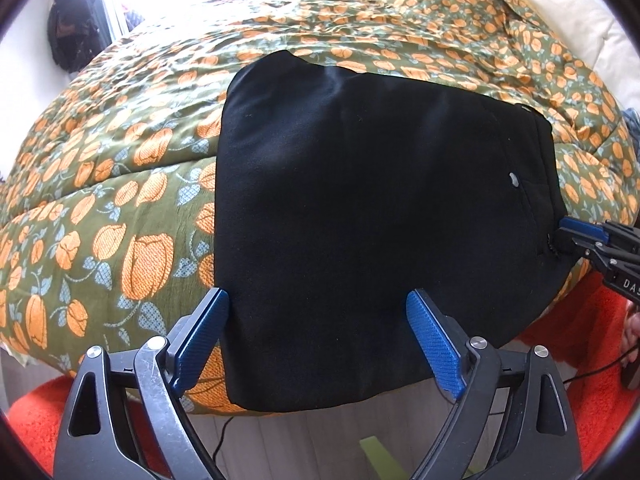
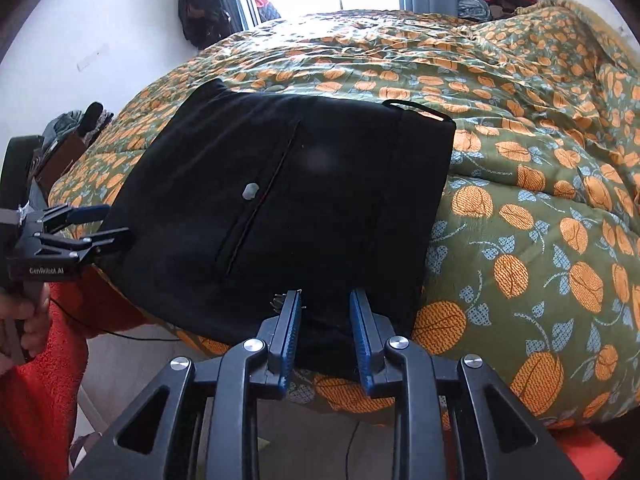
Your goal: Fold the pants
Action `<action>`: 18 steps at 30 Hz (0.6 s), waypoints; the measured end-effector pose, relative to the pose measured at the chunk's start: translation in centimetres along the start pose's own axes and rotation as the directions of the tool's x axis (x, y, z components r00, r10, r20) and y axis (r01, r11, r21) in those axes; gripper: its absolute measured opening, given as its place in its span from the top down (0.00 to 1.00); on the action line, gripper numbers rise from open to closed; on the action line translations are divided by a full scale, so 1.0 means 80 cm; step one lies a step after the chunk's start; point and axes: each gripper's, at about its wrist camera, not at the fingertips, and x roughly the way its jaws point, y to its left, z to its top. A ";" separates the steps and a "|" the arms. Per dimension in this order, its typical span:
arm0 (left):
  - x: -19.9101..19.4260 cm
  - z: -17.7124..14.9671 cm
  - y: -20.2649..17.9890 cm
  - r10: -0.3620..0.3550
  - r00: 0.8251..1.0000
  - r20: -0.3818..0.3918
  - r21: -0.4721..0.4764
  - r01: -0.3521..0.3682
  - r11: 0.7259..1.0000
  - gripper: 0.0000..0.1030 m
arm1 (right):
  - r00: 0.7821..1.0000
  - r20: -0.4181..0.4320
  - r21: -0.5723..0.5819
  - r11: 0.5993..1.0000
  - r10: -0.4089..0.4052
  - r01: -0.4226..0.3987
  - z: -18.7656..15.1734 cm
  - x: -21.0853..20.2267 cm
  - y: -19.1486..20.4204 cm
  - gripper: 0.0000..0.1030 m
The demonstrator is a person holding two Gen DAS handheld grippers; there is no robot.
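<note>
The black pants [image 1: 372, 208] lie folded into a compact rectangle on the flowered bedspread [image 1: 120, 184], their near edge hanging over the bed's front edge. My left gripper [image 1: 318, 300] is open, its blue pads on either side of the near left part of the pants, holding nothing. It also shows in the right wrist view [image 2: 106, 226] at the pants' left edge. My right gripper [image 2: 325, 300] has its jaws partly apart over the near edge of the pants [image 2: 280, 200], by the waistband. It shows in the left wrist view [image 1: 560, 236] touching the pants' right edge.
The bedspread [image 2: 520, 208] covers the whole bed, rumpled at the back right. A red-orange rug [image 1: 592, 344] and pale floor [image 1: 320, 440] with a black cable lie below the bed's edge. A window and dark hanging items [image 2: 204, 4] stand behind the bed.
</note>
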 end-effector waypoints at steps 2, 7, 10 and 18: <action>0.001 0.001 0.001 -0.003 1.000 -0.004 -0.004 0.003 1.000 0.11 | 1.000 0.001 0.011 1.000 0.010 -0.010 0.000 0.001 -0.004 0.74; 0.004 -0.002 0.003 -0.001 1.000 -0.005 -0.005 0.001 1.000 0.10 | 1.000 0.013 -0.003 1.000 0.002 -0.002 -0.004 0.002 -0.002 0.75; 0.006 -0.002 0.004 -0.005 1.000 -0.005 -0.003 0.005 1.000 0.09 | 1.000 0.017 -0.016 1.000 -0.011 0.012 -0.006 0.003 0.001 0.75; 0.016 -0.008 0.017 -0.042 0.999 -0.023 -0.046 0.041 0.998 0.03 | 1.000 0.020 -0.026 0.999 -0.023 0.024 -0.006 0.004 0.003 0.75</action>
